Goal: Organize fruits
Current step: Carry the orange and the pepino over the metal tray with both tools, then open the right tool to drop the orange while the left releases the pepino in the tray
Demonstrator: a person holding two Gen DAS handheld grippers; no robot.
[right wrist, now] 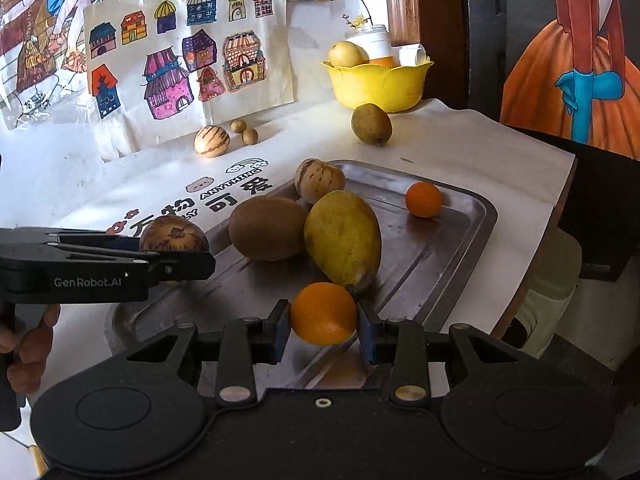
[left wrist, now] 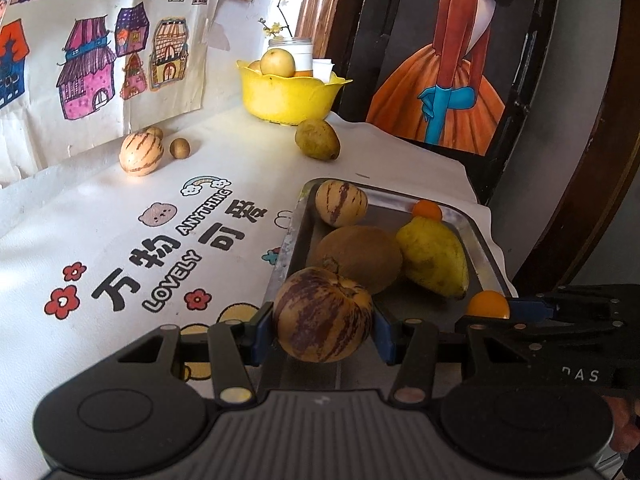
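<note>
My left gripper (left wrist: 324,326) is shut on a purple-striped melon (left wrist: 323,316) at the near left edge of the metal tray (left wrist: 486,248). My right gripper (right wrist: 324,322) is shut on a small orange (right wrist: 323,313) over the tray's (right wrist: 452,240) near end. On the tray lie a brown kiwi (right wrist: 268,227), a yellow mango (right wrist: 343,236), a pale striped melon (right wrist: 319,180) and a second small orange (right wrist: 423,199). From the right wrist view the left gripper (right wrist: 176,258) comes in from the left with its melon (right wrist: 174,233).
A yellow bowl (left wrist: 290,96) with fruit and jars stands at the back. In front of it sits a green-brown fruit (left wrist: 317,139). A striped melon (left wrist: 141,154) and two small brown balls (left wrist: 179,148) lie by the drawings on the wall. The table's right edge (right wrist: 560,216) is close.
</note>
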